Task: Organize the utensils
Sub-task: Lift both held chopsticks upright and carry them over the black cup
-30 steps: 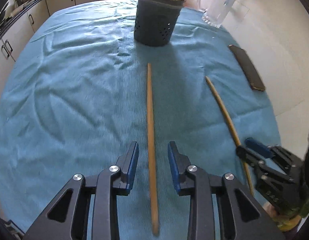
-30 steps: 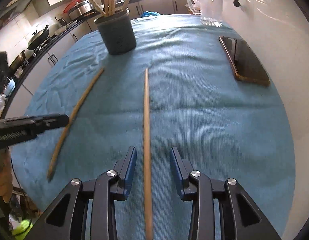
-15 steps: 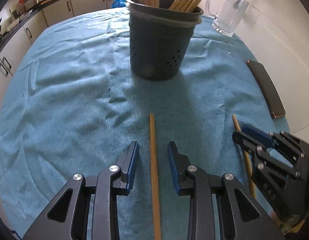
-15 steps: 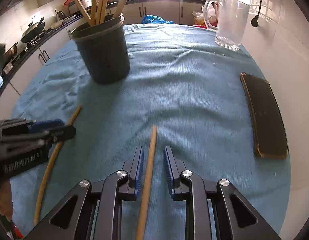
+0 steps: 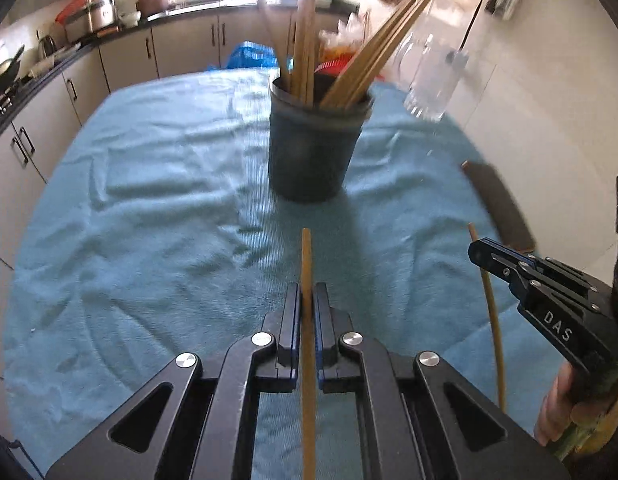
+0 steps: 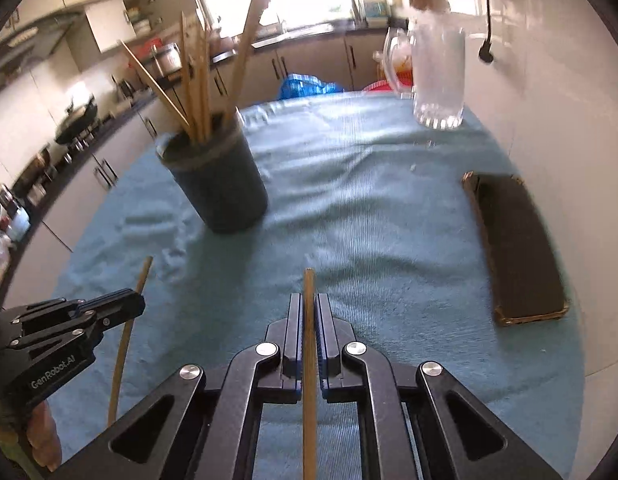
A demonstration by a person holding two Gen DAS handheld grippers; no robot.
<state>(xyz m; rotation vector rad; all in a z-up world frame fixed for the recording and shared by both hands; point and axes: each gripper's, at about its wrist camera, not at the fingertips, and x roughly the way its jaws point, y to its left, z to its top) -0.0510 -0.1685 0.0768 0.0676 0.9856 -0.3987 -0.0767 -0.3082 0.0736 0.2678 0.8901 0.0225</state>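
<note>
The near end of each held chopstick (image 5: 308, 380) runs out under the bottom edge of its view, so its full length is not seen. The glass mug (image 5: 431, 80) and the utensil holder (image 5: 313, 148) are smeared by motion (their edges doubled). The phone (image 5: 499, 204) is blurred in the left view. Things on the far kitchen surface are too small to tell.

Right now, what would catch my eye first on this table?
Two black tongs, left and right, each clamp a wooden chopstick over the blue cloth. Behind them stands a dark holder bristling with more chopsticks, and a glass mug at the far right.
</note>
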